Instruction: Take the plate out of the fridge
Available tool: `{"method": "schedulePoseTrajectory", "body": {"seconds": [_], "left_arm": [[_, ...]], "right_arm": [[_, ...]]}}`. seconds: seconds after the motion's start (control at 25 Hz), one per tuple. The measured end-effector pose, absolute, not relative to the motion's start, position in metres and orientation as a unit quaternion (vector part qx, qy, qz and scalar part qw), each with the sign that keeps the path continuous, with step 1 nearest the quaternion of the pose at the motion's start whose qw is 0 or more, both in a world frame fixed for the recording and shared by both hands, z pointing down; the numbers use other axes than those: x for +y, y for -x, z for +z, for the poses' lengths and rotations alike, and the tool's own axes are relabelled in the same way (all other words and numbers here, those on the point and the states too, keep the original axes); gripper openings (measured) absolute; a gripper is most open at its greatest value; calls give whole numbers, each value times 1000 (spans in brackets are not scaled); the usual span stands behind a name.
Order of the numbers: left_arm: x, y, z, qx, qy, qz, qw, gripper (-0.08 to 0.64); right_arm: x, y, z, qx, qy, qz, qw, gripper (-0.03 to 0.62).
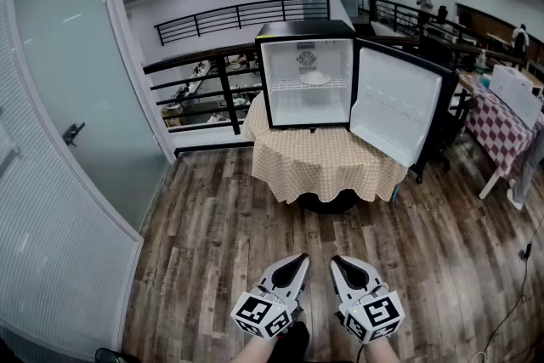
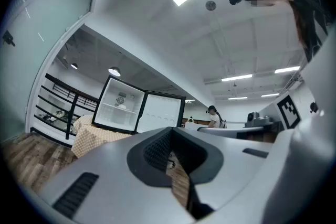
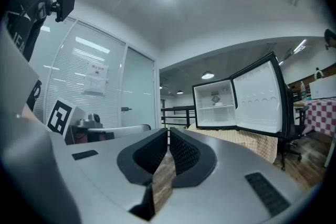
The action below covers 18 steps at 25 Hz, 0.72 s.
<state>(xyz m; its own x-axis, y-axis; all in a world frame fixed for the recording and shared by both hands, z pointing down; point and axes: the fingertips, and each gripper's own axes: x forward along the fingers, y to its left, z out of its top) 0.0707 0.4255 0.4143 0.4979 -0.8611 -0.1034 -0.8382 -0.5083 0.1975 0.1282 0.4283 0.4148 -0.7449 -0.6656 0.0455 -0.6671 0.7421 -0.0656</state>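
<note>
Plate on shelf inside fridge, upper centre of frame; door open. Fridge on checked tablecloth. Left gripper + right gripper at bottom centre, both w/ jaws together, empty, well apart from fridge.

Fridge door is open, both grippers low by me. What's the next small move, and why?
Probably step toward the small black fridge, raising the right gripper: the white plate sits on its wire shelf, far beyond reach, and both the right and left gripper have shut, empty jaws.
</note>
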Motion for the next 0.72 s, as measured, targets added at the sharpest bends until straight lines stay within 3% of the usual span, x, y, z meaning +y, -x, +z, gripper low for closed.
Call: {"method": "schedulePoseTrajectory", "body": {"seconds": [0.72], "left_arm": [[332,-49,431,-482,-867,-95,83,9]], "right_arm": [[337,-106,434,-928,-367,57,24,39]]}}
